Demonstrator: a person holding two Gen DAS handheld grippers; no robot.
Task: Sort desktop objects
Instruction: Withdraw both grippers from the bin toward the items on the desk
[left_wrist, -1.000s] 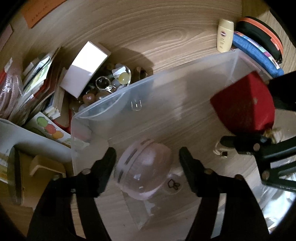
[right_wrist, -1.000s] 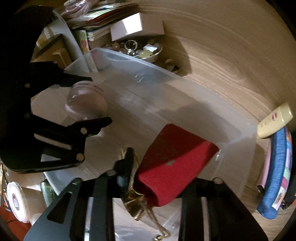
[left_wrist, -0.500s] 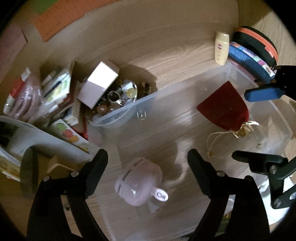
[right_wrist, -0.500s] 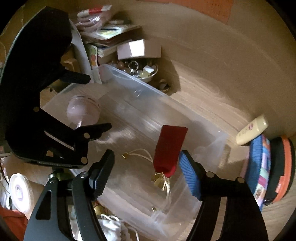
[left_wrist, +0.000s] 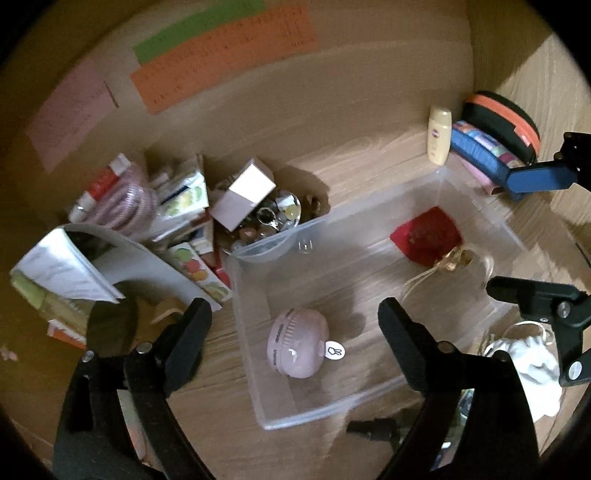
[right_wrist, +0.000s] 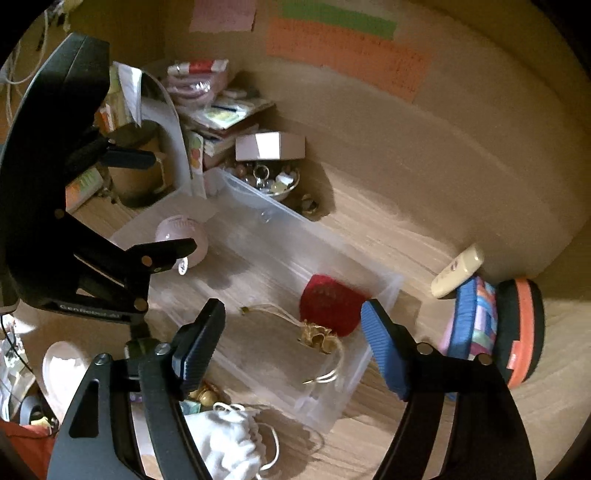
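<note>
Both grippers' jaws opening, seemingly empty

Clear bin holding pink round gadget and red pouch, left gripper opening above

left gripper: pointed steeply down, jaws wide and opening, nothing between the pads | right gripper: pointed steeply down, jaws apart and opening, blue pads clear, nothing gripped | both side by side, left one in the right camera's view
</note>
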